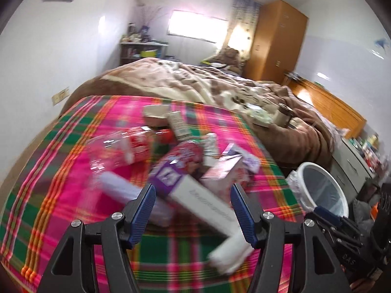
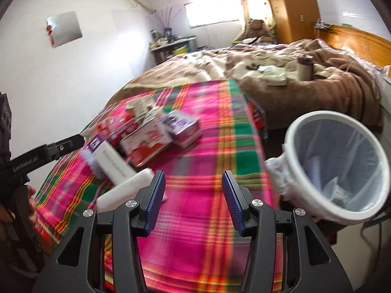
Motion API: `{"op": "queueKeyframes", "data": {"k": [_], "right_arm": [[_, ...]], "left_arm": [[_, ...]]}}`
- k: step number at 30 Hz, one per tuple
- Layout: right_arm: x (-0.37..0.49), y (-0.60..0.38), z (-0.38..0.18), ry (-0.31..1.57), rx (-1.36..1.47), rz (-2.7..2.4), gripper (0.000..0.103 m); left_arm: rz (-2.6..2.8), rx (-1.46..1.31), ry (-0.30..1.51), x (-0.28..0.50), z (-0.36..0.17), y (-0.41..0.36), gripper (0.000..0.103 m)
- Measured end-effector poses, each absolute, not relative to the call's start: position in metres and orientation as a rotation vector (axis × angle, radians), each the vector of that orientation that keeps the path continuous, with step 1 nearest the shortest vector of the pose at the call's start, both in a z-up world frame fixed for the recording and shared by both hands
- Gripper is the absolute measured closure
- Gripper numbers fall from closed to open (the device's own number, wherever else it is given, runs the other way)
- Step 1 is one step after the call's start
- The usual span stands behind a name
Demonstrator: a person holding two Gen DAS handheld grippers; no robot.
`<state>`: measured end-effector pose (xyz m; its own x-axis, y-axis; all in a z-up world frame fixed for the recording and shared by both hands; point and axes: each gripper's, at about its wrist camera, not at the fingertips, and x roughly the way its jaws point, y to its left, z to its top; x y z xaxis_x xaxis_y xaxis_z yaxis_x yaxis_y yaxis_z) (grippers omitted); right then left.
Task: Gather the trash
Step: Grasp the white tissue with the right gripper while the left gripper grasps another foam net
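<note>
Blurring hides the labels on the trash pile [image 1: 185, 161].

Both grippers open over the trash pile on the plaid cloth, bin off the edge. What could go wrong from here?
1. The pile is tight: the long white box lies against the clear plastic bottle and the red-and-white carton. The open left gripper may well nudge neighbours or catch two at once.
2. The white bin stands off the plaid cloth's edge; a loose grip could drop items short.
3. Both views are blurred, so aim may be poor.
</note>
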<state>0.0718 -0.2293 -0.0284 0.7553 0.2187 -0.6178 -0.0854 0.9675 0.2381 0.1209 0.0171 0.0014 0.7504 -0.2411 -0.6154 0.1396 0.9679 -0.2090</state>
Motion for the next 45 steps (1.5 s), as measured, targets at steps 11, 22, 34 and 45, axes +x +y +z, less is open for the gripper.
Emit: {"op": "queueKeyframes", "data": {"k": [11, 22, 34, 45], "right_arm": [[0.08, -0.175, -0.042, 0.779, 0.172, 0.3, 0.053], [0.099, -0.155, -0.055, 0.834, 0.226, 0.262, 0.052], [0.084, -0.142, -0.056, 0.835, 0.139, 0.153, 0.048], [0.082, -0.148, -0.061, 0.858, 0.208, 0.119, 0.045]], "left_arm": [[-0.112, -0.236, 0.769, 0.138, -0.033, 0.073, 0.04], [-0.119, -0.37, 0.848, 0.178, -0.055, 0.099, 0.04], [-0.095, -0.352, 0.897, 0.192, -0.074, 0.085, 0.04], [-0.135, -0.353, 0.892, 0.192, -0.076, 0.075, 0.059]]}}
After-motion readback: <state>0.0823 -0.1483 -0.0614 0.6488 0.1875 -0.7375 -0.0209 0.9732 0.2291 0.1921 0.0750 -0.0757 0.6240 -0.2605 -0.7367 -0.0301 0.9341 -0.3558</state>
